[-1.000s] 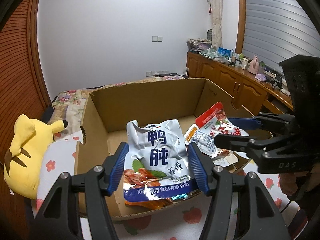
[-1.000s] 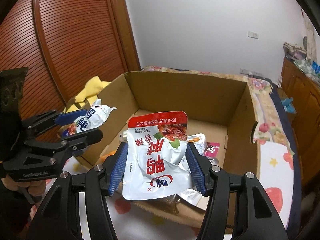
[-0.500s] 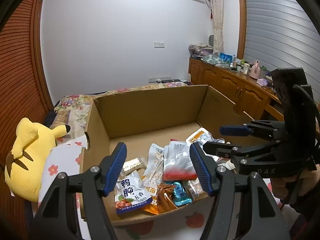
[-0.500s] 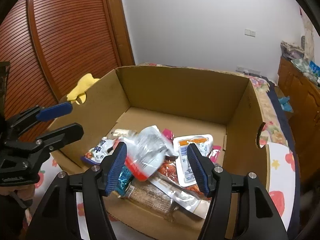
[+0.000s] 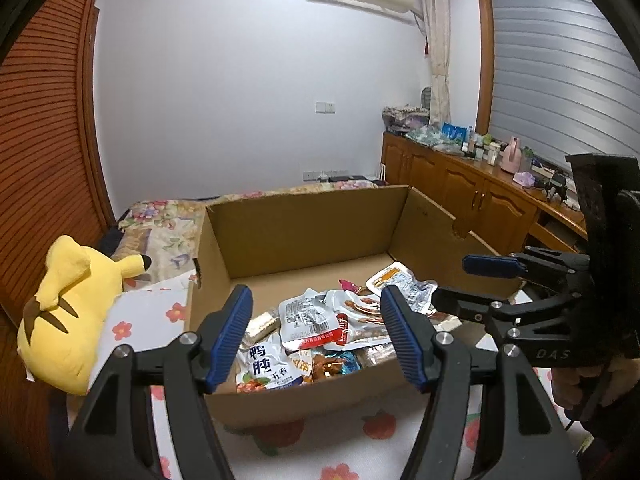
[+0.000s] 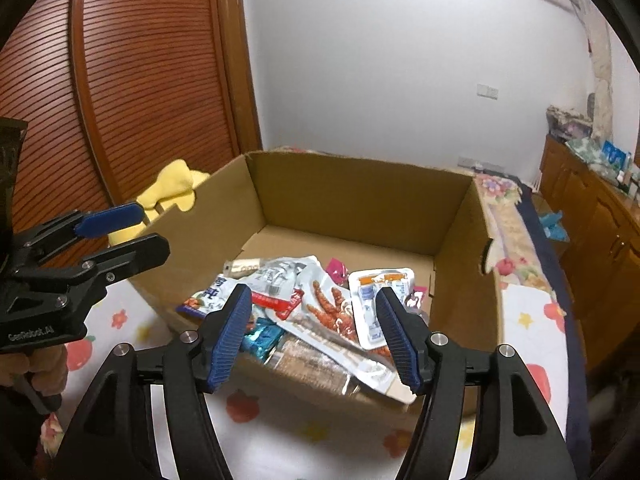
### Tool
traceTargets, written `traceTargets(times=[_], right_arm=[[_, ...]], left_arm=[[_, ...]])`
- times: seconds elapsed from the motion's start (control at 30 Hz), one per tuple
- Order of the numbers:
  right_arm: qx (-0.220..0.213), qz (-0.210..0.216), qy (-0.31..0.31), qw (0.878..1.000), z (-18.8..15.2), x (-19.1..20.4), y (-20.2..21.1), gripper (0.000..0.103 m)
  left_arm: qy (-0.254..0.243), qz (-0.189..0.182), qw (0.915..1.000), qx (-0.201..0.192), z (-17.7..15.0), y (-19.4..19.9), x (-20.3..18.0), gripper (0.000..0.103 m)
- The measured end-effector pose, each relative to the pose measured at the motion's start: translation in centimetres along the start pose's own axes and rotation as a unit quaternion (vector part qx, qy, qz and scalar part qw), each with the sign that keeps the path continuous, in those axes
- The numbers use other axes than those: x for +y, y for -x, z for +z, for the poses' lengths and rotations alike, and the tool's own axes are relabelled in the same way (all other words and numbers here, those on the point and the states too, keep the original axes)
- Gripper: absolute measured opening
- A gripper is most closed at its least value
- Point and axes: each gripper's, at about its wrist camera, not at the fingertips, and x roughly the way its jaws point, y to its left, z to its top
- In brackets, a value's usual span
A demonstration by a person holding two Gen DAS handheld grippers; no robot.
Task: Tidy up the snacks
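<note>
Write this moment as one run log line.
left gripper: open, empty | right gripper: open, empty | snack packets: in cardboard box

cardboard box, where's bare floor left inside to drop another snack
The cardboard box has bare floor along its back wall and in the back right corner, behind the pink wrapper and the white tray pack. The front half is crowded: the chicken feet pouch, duck gizzard pouch and teal candy overlap against the front wall.

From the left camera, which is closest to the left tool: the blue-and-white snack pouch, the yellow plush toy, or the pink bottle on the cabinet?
1. Blue-and-white snack pouch, in the cardboard box, just ahead of the left tool.
2. Yellow plush toy, off to the left.
3. Pink bottle, far right on the wooden cabinet.
</note>
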Motion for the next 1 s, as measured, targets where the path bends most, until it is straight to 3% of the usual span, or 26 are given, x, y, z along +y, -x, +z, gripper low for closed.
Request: traceTargets(times=[0.23, 0.47, 0.7, 0.9, 1.0], right_arm=[[-0.041, -0.019, 0.005, 0.999, -0.5, 1.8, 4.3, 0.072], [-0.090, -0.040, 0.005, 0.995, -0.8, 3.3, 8.5, 0.085], [-0.122, -0.054, -0.005, 0.991, -1.5, 4.1, 11.4, 0.091], [-0.137, -0.072, -0.008, 0.988, -2.4, 4.8, 13.3, 0.103], [-0.146, -0.084, -0.012, 0.986, -3.0, 4.9, 14.4, 0.103]], left_arm=[[-0.004, 0.014, 0.9993, -0.034, -0.2, 4.2, -0.6, 0.074], [-0.008, 0.046, 0.9970, -0.061, -0.3, 7.8, -1.1, 0.091], [0.009, 0.065, 0.9942, -0.086, -0.8, 10.8, -1.1, 0.098], [0.005, 0.089, 0.9913, -0.097, -1.8, 12.5, -1.8, 0.098], [0.002, 0.083, 0.9920, -0.094, -2.4, 13.2, -2.3, 0.098]])
